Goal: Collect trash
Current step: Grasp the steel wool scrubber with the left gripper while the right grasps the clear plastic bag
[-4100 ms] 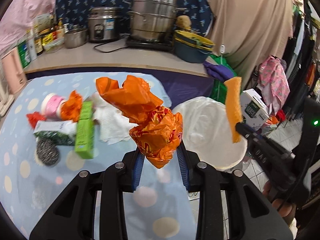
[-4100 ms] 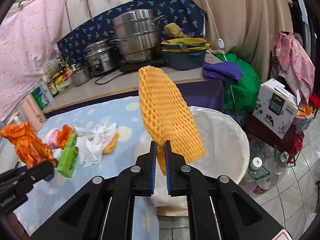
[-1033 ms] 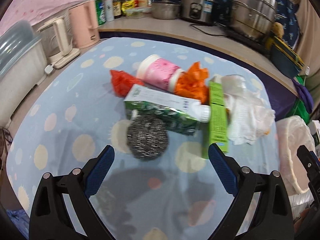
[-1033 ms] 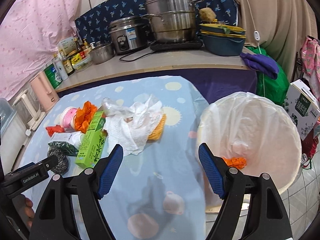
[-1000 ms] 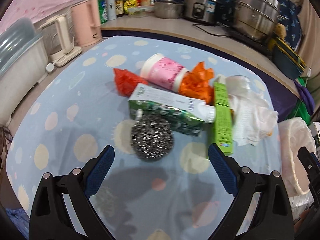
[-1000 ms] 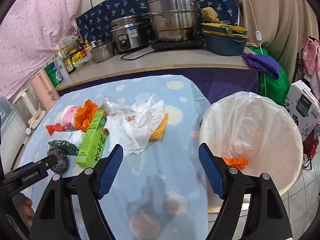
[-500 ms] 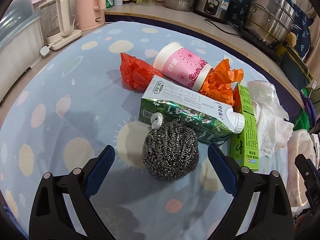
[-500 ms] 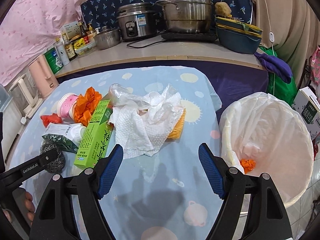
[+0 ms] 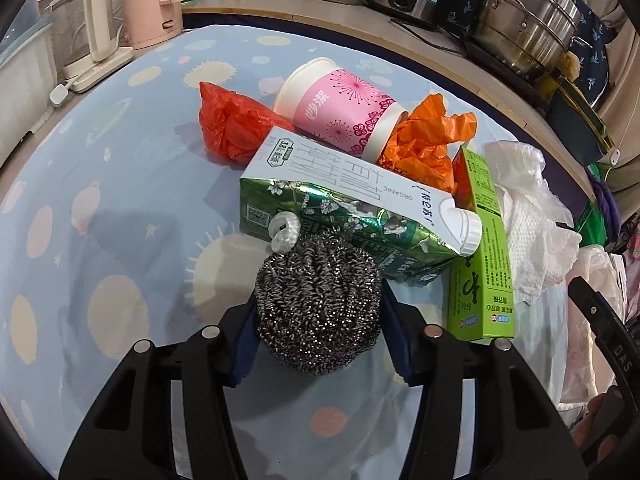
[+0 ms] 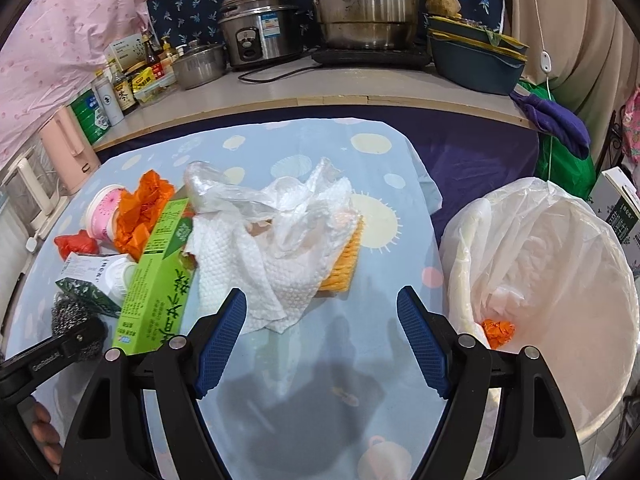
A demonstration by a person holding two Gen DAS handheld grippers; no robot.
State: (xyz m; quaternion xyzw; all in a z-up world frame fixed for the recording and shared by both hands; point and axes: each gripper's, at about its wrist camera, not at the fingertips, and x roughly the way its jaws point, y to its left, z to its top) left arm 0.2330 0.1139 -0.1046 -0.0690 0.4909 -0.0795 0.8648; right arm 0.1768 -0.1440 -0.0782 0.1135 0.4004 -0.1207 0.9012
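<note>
Left wrist view: my left gripper (image 9: pixel 318 328) has its blue pads either side of the steel scourer (image 9: pixel 318 300), jaws narrowed onto it, looks like contact both sides but can't confirm a firm squeeze. Scourer sits on the tablecloth (image 9: pixel 100 200), right between the pads. Just beyond it, touching its far side, the green milk carton (image 9: pixel 352 208); a white cap ring (image 9: pixel 285 230) lies on the scourer/carton seam. Right of the pads the green box (image 9: pixel 480 252); further out pink cup (image 9: pixel 336 106), red bag (image 9: pixel 232 128), orange bag (image 9: pixel 430 142), white paper + plastic wrap (image 9: pixel 528 216).

To do this step well, imo: close fully before lifting, scourer is springy so it'll compress and could slip; lift straight up so it doesn't drag the carton or snag the ring, then carry rightward to the bin.

Right wrist view: right gripper (image 10: pixel 322 340) wide apart, holding nothing, hovering above cloth. Just ahead of its left pad the paper towel (image 10: pixel 276 264) w/ yellow foam net (image 10: pixel 346 260) under its right edge. Lined bin (image 10: pixel 560 280) to the right of the claw, one orange scrap (image 10: pixel 497 330) inside.

Hard to tell: scourer underside and pad contact hidden by its bulk; what's under the towel pile; bin bottom mostly cut off by the right finger; left gripper only a sliver at the left edge here.
</note>
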